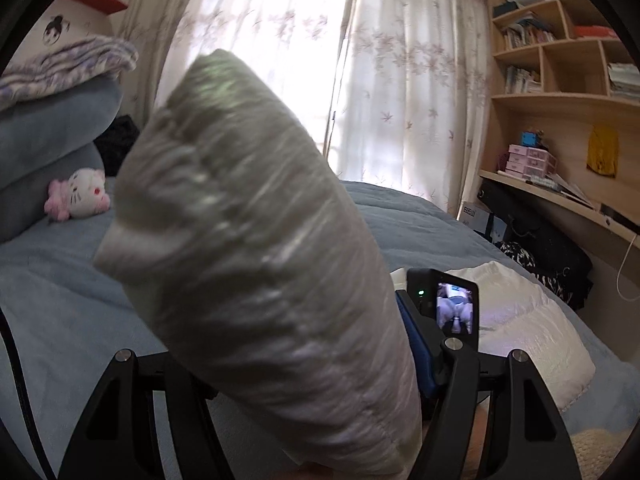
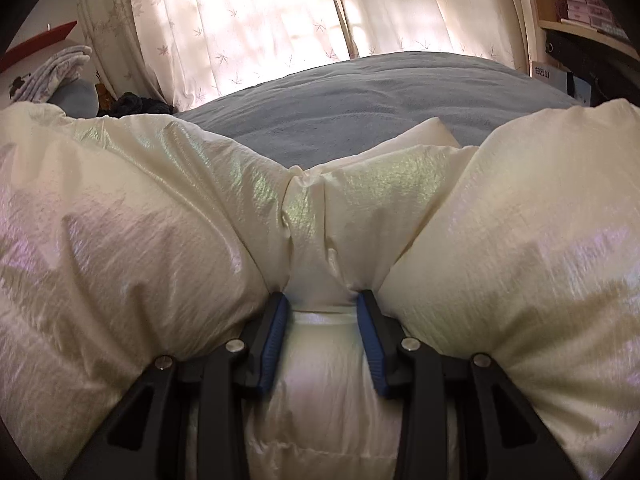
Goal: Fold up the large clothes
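A shiny cream puffer jacket lies on a blue-grey bed. In the left wrist view one of its sleeves [image 1: 256,240] stands up, blurred, from between my left gripper's [image 1: 320,420] fingers, which are closed on it; the fingertips are hidden behind the fabric. The right gripper's camera [image 1: 456,304] shows beside it, with more of the jacket [image 1: 520,320] on the bed. In the right wrist view my right gripper [image 2: 323,304] pinches a fold of the jacket [image 2: 312,240] between its blue pads [image 2: 276,340]; puffy panels bulge on both sides.
The blue-grey bedspread [image 2: 360,100] stretches to floral curtains [image 1: 400,60]. A Hello Kitty plush [image 1: 80,196] and stacked pillows [image 1: 52,120] lie at the left. Wooden shelves and a desk [image 1: 560,100] stand at the right, with black bags [image 1: 540,240] below.
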`<action>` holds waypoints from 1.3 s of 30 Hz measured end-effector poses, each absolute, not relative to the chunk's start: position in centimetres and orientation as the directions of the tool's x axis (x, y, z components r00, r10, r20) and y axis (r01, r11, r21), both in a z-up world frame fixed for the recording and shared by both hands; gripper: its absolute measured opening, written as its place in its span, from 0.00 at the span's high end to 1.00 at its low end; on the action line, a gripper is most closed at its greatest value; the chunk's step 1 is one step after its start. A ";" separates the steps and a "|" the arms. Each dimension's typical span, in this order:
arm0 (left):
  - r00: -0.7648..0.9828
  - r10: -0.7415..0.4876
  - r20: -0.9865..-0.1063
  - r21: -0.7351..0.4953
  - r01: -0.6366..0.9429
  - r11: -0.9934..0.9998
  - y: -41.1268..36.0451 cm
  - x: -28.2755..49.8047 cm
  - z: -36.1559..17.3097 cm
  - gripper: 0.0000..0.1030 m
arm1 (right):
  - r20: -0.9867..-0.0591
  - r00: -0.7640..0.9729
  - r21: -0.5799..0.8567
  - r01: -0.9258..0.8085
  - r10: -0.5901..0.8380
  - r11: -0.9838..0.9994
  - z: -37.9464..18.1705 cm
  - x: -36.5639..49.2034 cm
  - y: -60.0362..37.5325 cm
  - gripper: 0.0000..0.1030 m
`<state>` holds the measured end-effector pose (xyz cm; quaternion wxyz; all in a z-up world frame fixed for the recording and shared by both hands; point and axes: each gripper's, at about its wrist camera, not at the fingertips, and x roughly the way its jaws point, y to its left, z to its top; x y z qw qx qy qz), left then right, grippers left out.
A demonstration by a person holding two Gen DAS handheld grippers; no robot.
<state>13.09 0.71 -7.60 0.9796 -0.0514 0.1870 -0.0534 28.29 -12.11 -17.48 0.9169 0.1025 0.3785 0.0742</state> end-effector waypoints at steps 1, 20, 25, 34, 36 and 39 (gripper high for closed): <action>0.925 -0.128 -0.358 -0.110 0.094 0.990 0.3 13.0 -7.4 0.34 | -0.677 0.702 0.254 -0.060 0.222 0.965 -17.5 28.3 -12.3 0.63; 0.942 -0.134 -0.308 0.045 0.155 0.987 -4.3 11.6 -4.1 0.34 | -0.692 0.614 0.418 -0.089 0.380 0.904 -11.4 32.4 -16.1 0.70; 0.941 -0.152 -0.302 0.081 0.184 0.980 -4.8 11.7 -4.1 0.37 | -0.752 0.552 0.392 -0.066 0.361 0.917 -14.0 35.8 -14.9 0.82; 0.937 -0.181 -0.298 0.130 0.227 0.965 -6.3 12.2 -3.9 0.38 | -0.758 0.511 0.425 -0.084 0.405 0.901 -15.8 36.7 -14.9 0.84; 0.932 -0.204 -0.299 0.163 0.261 0.952 -7.2 12.0 -3.8 0.39 | -0.747 0.487 0.477 -0.080 0.452 0.875 -14.8 36.1 -16.1 0.84; 0.920 -0.240 -0.312 0.198 0.309 0.930 -8.6 11.7 -3.7 0.42 | -0.694 0.512 0.553 -0.068 0.505 0.830 -12.7 33.9 -19.1 0.83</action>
